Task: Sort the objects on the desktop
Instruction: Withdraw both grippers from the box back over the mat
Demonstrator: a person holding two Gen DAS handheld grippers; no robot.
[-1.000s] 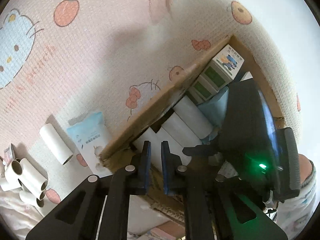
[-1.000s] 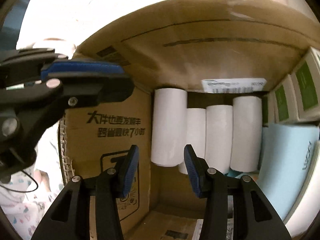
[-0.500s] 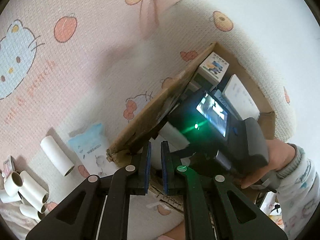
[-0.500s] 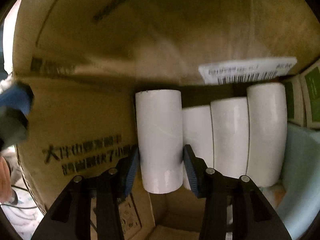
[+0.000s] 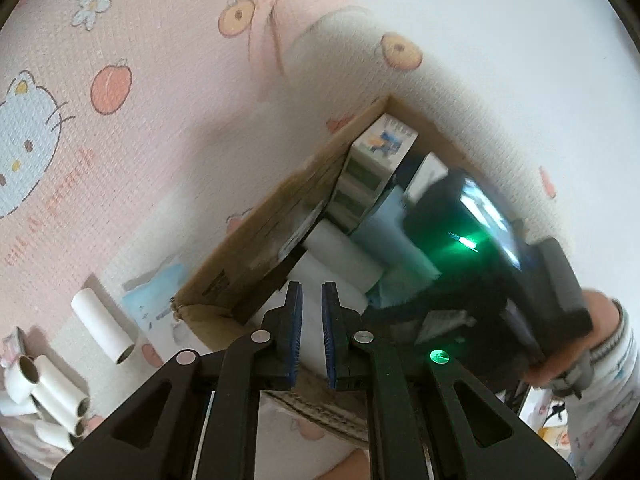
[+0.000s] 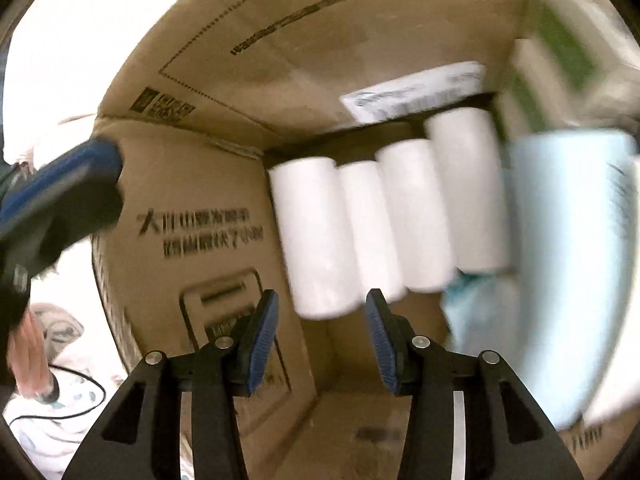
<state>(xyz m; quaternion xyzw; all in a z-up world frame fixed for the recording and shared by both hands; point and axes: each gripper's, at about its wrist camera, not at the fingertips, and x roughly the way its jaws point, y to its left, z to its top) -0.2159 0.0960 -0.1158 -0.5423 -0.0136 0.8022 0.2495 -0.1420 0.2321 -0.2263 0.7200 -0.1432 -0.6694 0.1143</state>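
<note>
Several white paper rolls point(image 6: 400, 216) lie side by side in an open cardboard box point(image 6: 192, 200). My right gripper point(image 6: 323, 296) is inside the box and stands open. The lower end of the leftmost roll point(image 6: 316, 240) sits between its blue tips with a gap on each side. In the left wrist view my left gripper point(image 5: 311, 292) hovers over the box's near corner point(image 5: 256, 240), jaws almost together and empty. The right gripper's black body point(image 5: 480, 260) covers part of the box.
Green-and-white cartons point(image 5: 372, 164) and a pale blue pack point(image 6: 568, 260) fill the box's far side. On the pink cartoon cloth lie one loose roll point(image 5: 102, 326), a blue packet point(image 5: 156, 300) and a pile of rolls point(image 5: 48, 392). A person's hand point(image 5: 600, 320) holds the right gripper.
The right gripper has drawn back from the leftmost roll, which stays lying among the others. The left gripper has pulled away and turned, so the box looks smaller.
</note>
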